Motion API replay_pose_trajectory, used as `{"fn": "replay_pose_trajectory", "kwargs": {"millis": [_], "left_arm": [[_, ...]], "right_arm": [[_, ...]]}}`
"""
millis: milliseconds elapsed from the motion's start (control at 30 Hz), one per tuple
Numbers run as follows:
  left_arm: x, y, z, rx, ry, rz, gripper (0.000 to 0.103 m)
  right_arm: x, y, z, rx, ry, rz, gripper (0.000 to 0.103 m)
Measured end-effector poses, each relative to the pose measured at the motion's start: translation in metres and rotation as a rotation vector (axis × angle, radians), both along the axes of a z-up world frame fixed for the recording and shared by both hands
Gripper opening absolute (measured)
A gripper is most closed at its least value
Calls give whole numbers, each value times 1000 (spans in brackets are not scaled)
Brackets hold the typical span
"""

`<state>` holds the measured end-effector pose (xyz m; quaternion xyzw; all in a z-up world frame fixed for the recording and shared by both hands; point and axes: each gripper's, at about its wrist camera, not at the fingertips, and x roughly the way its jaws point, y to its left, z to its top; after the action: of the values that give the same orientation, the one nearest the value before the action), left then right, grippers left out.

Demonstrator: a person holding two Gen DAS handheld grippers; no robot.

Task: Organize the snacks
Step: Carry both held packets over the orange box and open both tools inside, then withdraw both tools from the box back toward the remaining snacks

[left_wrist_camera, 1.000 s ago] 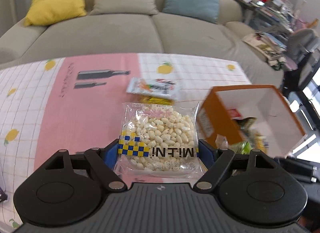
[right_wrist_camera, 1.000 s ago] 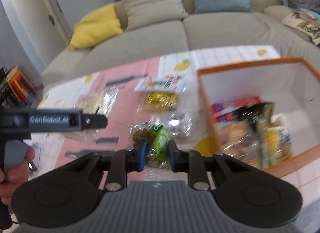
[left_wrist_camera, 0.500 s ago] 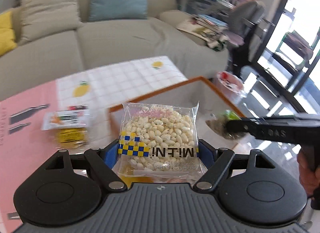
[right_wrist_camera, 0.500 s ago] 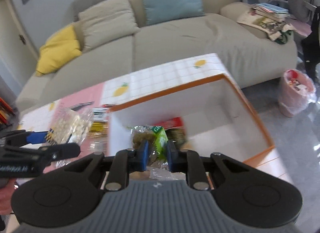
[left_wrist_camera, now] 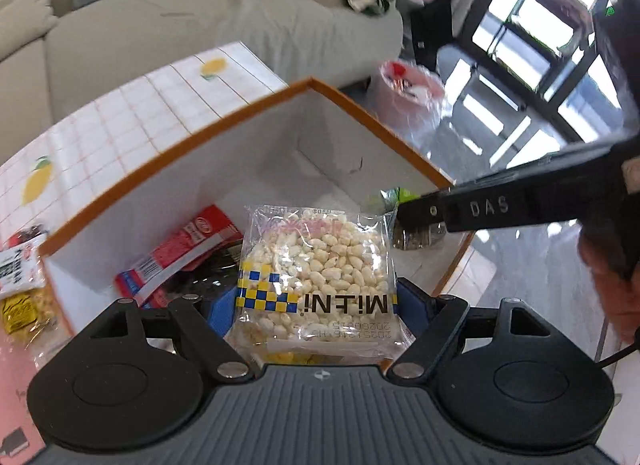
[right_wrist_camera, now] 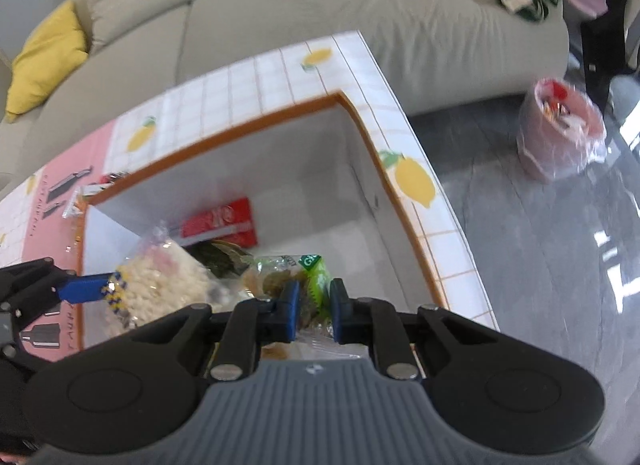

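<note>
Hovering now over the orange-rimmed box (right_wrist_camera: 362,133) rather than the tablecloth, both grippers have carried their snacks to the drop. The left gripper (left_wrist_camera: 316,305) clamps the puffed-grain packet (left_wrist_camera: 320,261); the right gripper (right_wrist_camera: 314,311), jaws closing, pinches the green-labelled packet (right_wrist_camera: 308,277). Inside already lies a red packet (right_wrist_camera: 224,221).

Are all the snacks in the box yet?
Not yet. A red packet already lies in the orange-rimmed box. The left gripper holds a puffed snack bag over it; the right gripper, jaws closing, grips a green packet. A yellow packet waits on the table.
</note>
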<state>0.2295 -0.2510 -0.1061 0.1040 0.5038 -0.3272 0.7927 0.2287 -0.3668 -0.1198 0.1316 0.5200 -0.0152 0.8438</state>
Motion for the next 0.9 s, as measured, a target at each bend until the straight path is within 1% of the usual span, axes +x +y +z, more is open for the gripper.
{"fn": "replay_pose_trajectory", "kwargs": {"millis": [100, 300, 467, 533, 600, 667, 700, 733, 833, 900], "left_arm": [[4, -12, -14, 24, 15, -16, 93], [14, -22, -37, 46, 78, -17, 94], [18, -25, -43, 52, 85, -13, 96], [20, -23, -45, 42, 95, -8, 97], [22, -22, -44, 21, 100, 7, 98], [21, -18, -42, 4, 88, 13, 98], [21, -16, -41, 3, 82, 12, 99], [21, -16, -41, 4, 84, 9, 99], [18, -15, -40, 6, 89, -4, 99], [15, -19, -42, 25, 77, -39, 99]], "right_arm": [[10, -6, -7, -13, 29, 2, 13], [20, -6, -27, -70, 84, 8, 12], [26, -8, -40, -76, 109, -3, 13], [26, -9, -43, -67, 114, -7, 16], [27, -10, -42, -47, 117, -10, 17], [27, -10, -40, -42, 111, -12, 23], [27, -9, -39, -45, 107, -8, 28], [27, -9, -37, -53, 103, -5, 29], [25, -6, -34, -59, 98, 7, 29], [23, -6, -31, -22, 89, 2, 29]]}}
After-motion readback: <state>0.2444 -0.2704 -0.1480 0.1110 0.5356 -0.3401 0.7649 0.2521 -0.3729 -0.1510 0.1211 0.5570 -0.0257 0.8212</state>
